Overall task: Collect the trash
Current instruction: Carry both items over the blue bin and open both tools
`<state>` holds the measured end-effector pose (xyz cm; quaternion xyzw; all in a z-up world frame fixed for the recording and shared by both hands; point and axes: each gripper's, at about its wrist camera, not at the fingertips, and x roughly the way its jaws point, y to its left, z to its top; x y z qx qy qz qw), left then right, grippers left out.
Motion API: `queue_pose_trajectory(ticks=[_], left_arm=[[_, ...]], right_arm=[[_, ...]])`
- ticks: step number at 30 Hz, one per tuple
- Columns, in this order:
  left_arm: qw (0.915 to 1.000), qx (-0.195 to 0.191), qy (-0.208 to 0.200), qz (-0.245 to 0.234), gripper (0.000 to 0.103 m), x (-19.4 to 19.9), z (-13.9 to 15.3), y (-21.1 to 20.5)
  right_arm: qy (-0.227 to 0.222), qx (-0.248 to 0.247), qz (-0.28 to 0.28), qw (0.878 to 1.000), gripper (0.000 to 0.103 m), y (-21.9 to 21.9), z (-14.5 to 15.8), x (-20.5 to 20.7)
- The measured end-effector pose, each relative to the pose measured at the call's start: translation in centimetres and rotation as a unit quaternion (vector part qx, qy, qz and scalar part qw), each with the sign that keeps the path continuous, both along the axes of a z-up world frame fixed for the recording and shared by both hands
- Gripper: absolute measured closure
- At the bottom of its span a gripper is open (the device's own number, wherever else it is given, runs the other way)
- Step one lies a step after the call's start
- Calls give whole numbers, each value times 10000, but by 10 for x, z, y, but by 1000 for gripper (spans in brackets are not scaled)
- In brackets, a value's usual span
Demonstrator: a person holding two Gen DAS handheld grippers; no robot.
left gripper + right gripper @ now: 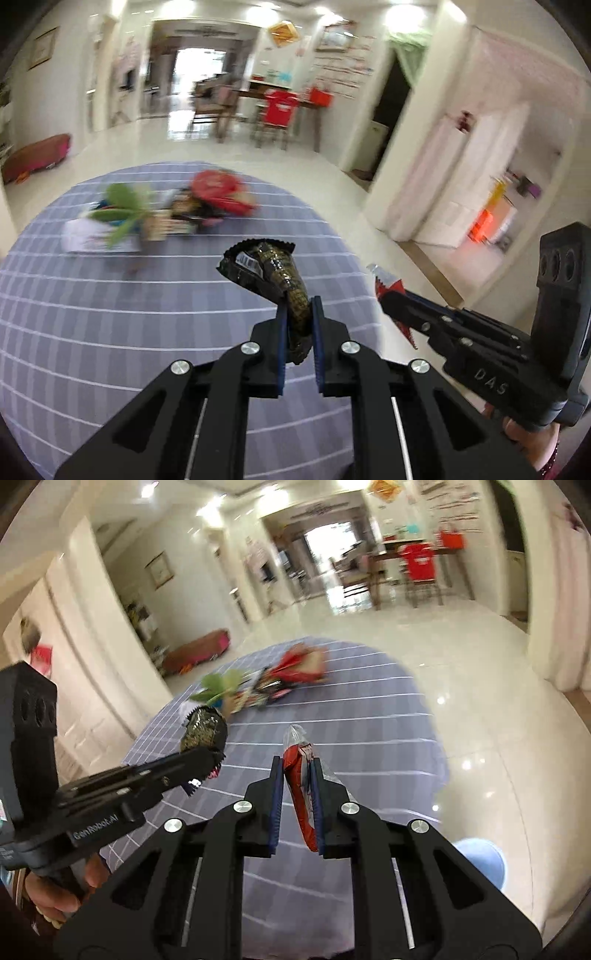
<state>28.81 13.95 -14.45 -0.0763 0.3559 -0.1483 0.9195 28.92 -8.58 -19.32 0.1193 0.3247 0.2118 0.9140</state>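
**Both tongs loaded, more wrappers waiting**

Nearest to me, at the bottom centre of the left view, my left tongs (298, 325) are pinched narrow on a dark, gold-printed wrapper (266, 267), which curls up and leftward out of the pads. In the right view, my right tongs (297, 794) are pinched narrow on a red and clear wrapper (300, 775), which lies against the right-hand pad only. Both hang above the table (74, 332), covered in a lilac checked cloth.

Farther up, at centre left of the left view, the remaining pile of trash (166, 210) sits blurred: something green, something red, dark packets between. I can't see any bin.

My worry is the red wrapper: thin, slick film held along one edge could slip free in a quick swing. The dark one's springy, overhanging end could also catch on something and pull out.
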Motion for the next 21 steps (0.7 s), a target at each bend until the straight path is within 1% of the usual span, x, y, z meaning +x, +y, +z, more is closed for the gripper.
queue_pose_trajectory(ticks=[1, 4, 6, 9, 10, 11, 12, 13, 14, 15, 16, 18, 21], left_arm=[[9999, 12, 12, -142, 92, 2, -1, -15], [9982, 70, 27, -596, 92, 5, -6, -67], [9961, 81, 34, -879, 92, 7, -10, -99], [9916, 73, 100, -1289, 92, 12, -21, -146], [9904, 102, 117, -1371, 92, 15, -25, -157], [9894, 140, 126, -1443, 92, 17, -28, -169], [9880, 191, 158, -1526, 92, 20, -34, -183], [9872, 217, 199, -1567, 92, 23, -38, -190], [9863, 255, 278, -1606, 92, 28, -45, -201], [9857, 290, 338, -1623, 92, 31, -50, -208], [9849, 322, 414, -1648, 92, 34, -56, -215], [9828, 342, 562, -1726, 92, 39, -68, -226], [9807, 472, 659, -1782, 92, 41, -82, -239]], right_arm=[[-9, 18, -112, 9999, 89, -12, 0, -5], [-7, 3, -680, 9977, 89, -65, -4, -20], [53, 37, -924, 9957, 89, -90, -10, -26], [193, 111, -1349, 9906, 88, -131, -24, -32], [229, 140, -1424, 9894, 88, -139, -29, -32], [266, 181, -1529, 9877, 85, -149, -35, -31], [315, 194, -1641, 9857, 85, -158, -43, -29], [391, 237, -1747, 9836, 78, -168, -56, -25], [506, 261, -1841, 9813, 64, -176, -64, -22], [631, 290, -1937, 9786, 56, -184, -74, -20], [722, 403, -2032, 9756, 51, -193, -85, -19], [815, 553, -2115, 9724, 51, -207, -95, -22], [847, 635, -2173, 9703, 51, -222, -100, -27]])
